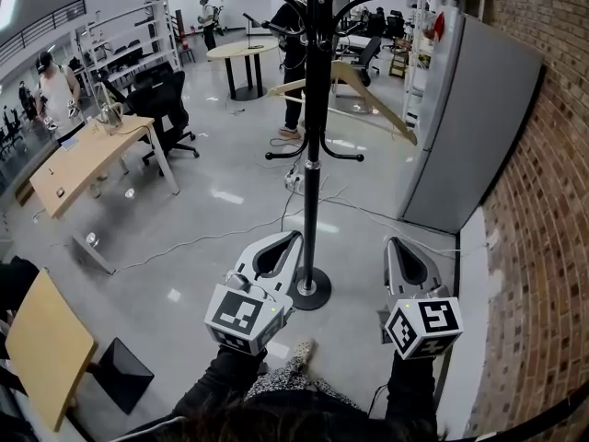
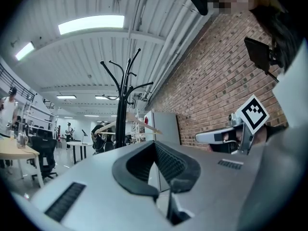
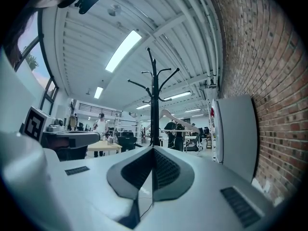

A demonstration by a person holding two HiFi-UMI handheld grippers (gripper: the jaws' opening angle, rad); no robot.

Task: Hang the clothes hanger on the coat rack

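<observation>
One brick wall [image 1: 543, 247] closes the right side, with one grey cabinet [image 1: 469, 118] against it. Open floor [image 1: 212, 219] spreads to the left. One black coat rack [image 1: 316, 109] stands just ahead of the two grippers. One wooden clothes hanger [image 1: 354, 86] hangs on the rack, on its cabinet side. The left gripper [image 1: 294, 237] and right gripper [image 1: 395, 243] are both clenched and empty.

Open-plan lab or office. Left of coat rack [image 1: 317, 136]: wooden worktops [image 1: 87, 159], office chair [image 1: 164, 109], shelving [image 1: 124, 40]. Right of rack: grey cabinet [image 1: 469, 118], brick wall [image 1: 543, 247]. Behind rack: round worktop [image 1: 241, 52]. Overhead: strip lights [image 2: 91, 24]. Cable [image 1: 202, 242] across polished floor [image 1: 221, 201].
</observation>
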